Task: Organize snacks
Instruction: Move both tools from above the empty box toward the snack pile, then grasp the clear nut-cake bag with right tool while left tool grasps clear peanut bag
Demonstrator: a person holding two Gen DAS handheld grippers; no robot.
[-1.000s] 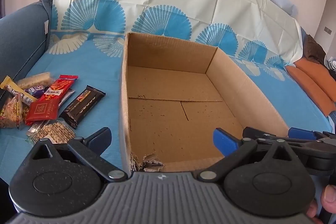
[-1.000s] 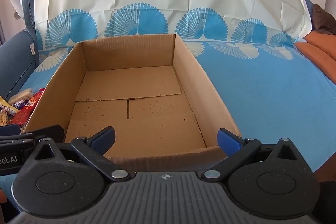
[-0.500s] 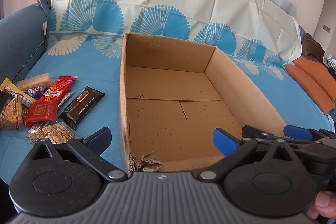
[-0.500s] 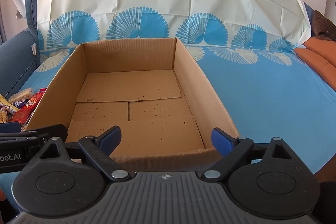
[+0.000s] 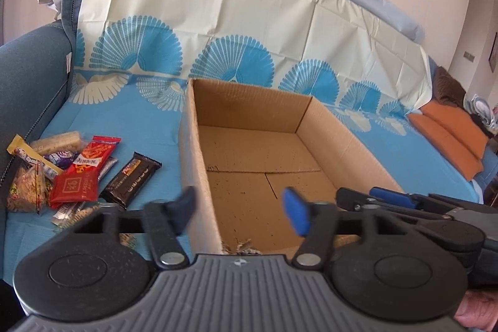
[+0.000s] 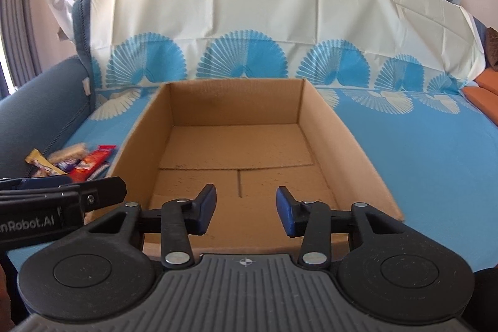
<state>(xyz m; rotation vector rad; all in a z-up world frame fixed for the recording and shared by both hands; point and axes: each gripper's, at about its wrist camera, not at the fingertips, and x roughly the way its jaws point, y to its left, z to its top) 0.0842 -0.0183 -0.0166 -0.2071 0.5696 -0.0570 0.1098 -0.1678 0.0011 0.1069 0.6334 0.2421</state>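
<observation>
An open cardboard box (image 5: 199,164) (image 6: 351,151) with a bare floor lies on a blue-covered sofa. Left of it sits a pile of snack packets (image 5: 62,173) (image 6: 74,161), with a red packet (image 5: 76,185) and a dark chocolate bar (image 5: 133,181) nearest the box. My left gripper (image 5: 239,212) hangs over the box's near left corner, its jaws closing with nothing between them. My right gripper (image 6: 246,209) hovers over the box's near edge, jaws also closing on air. Each gripper shows at the side of the other's view.
A cream and blue fan-patterned cover (image 5: 218,30) drapes the sofa back and seat. The blue armrest (image 5: 28,77) rises just left of the snacks. Orange cushions (image 5: 448,139) lie far right. A torn patch (image 5: 239,248) marks the box's near left corner.
Both grippers' jaws have narrowed from wide open to about half. Both views have lifted and pulled back a little, showing more of the sofa back and wall.
</observation>
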